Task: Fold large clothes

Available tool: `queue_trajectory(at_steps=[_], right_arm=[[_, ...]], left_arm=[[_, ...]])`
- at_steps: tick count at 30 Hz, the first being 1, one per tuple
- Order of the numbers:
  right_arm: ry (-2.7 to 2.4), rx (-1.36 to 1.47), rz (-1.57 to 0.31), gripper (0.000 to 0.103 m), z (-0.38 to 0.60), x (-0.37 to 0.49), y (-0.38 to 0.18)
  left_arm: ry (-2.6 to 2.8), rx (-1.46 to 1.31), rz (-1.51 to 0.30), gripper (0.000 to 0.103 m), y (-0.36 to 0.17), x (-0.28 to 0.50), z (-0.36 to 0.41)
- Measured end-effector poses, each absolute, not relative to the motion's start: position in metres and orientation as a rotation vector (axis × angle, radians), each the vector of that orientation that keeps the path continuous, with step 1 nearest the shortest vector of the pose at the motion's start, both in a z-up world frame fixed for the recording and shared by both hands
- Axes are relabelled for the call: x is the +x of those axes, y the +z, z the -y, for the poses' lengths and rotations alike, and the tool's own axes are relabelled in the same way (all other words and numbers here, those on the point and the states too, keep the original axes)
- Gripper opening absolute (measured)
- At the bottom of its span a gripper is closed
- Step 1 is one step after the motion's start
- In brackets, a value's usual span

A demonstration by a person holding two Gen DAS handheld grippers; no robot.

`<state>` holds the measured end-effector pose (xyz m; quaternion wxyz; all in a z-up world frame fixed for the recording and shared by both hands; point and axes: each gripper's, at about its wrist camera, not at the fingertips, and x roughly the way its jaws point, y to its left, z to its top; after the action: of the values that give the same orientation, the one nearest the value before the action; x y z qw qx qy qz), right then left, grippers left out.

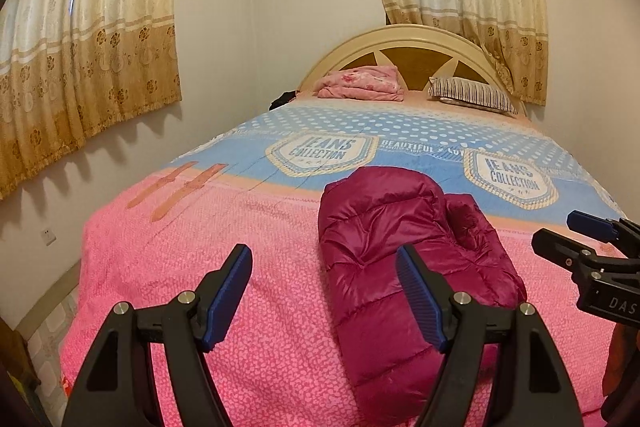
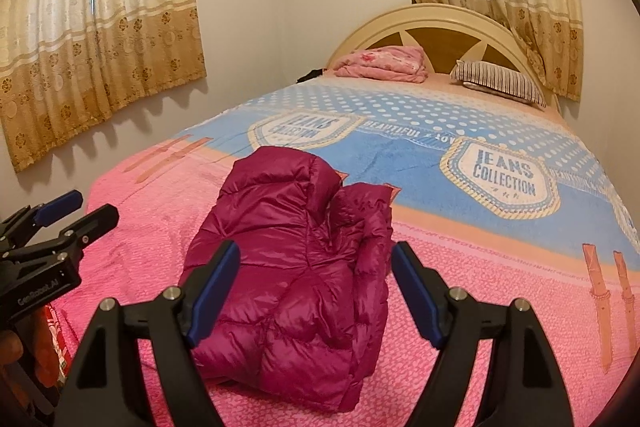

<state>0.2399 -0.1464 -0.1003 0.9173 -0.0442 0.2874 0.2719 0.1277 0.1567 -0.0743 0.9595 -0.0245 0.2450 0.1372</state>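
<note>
Bedspread [image 2: 500, 227] lettered "JEANS COLLECTION"

The left tool [image 1: 324, 291] hides part of the jacket [image 1: 400, 247].

A home bedroom: wide bed [image 1: 192, 267] under a pink and blue printed blanket, arched wooden headboard [image 1: 404, 41], striped pillow [image 1: 472, 95], folded pink quilt [image 1: 362, 83], floral beige curtains [image 1: 92, 39] across two windows.

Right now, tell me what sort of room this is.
Almost certainly a home bedroom: a bed with an arched headboard, a striped pillow at its head, and gold curtains on the wall. A magenta puffer jacket lies folded on the bed.
</note>
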Motion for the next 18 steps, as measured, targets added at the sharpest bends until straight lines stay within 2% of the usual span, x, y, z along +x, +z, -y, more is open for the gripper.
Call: queue_trajectory(at_steps=[18], right_arm=[[0.561, -0.082, -0.588, 0.081, 0.1534, 0.2356, -0.1023]], left_arm=[[0.271, -0.039, -0.496, 0.075, -0.0774, 0.1306, -0.1484]])
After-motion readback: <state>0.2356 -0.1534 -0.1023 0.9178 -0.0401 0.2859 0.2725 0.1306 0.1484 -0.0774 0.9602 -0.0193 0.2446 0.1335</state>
